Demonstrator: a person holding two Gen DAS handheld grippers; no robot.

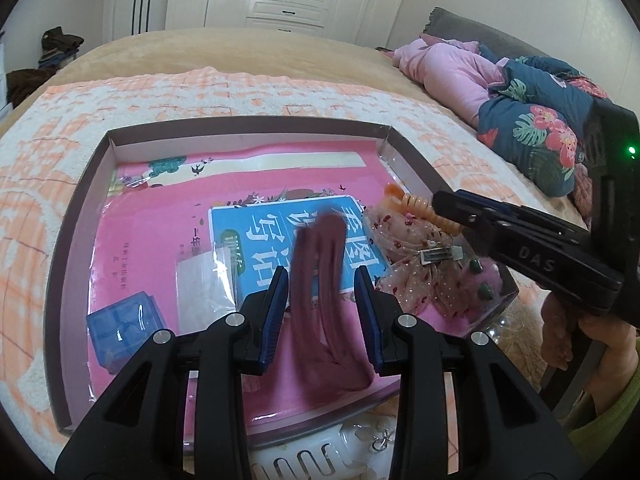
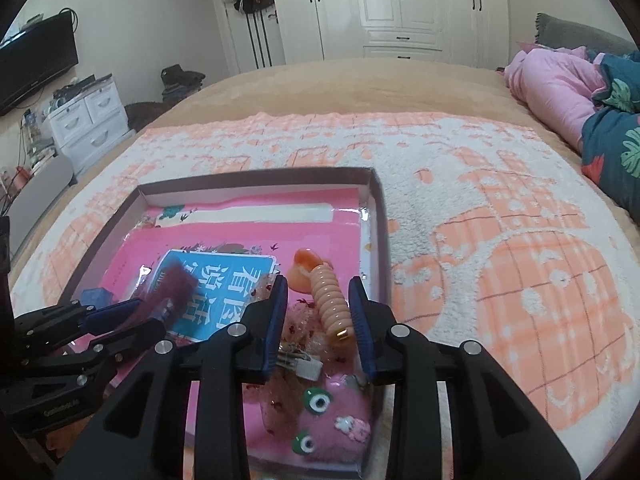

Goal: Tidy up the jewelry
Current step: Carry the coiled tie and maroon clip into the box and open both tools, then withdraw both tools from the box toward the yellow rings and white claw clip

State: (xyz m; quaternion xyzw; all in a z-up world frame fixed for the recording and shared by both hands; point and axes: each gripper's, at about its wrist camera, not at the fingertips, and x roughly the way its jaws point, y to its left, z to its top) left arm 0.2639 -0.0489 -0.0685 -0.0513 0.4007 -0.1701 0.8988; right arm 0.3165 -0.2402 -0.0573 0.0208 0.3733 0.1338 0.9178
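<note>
Maroon hair tie (image 1: 320, 280), motion-blurred

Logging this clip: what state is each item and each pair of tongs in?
Left tongs: gripping the dark red hair band, lifted and blurred.
Right tongs: open around the orange coil tie, not pressing it.
Box: lidless.
Floral bow: lying in the box.
Blue case: lying in the box.

Bed (image 2: 320, 80) carries blanket (image 2: 480, 200) (box tray (image 2: 256, 178) atop).
</note>
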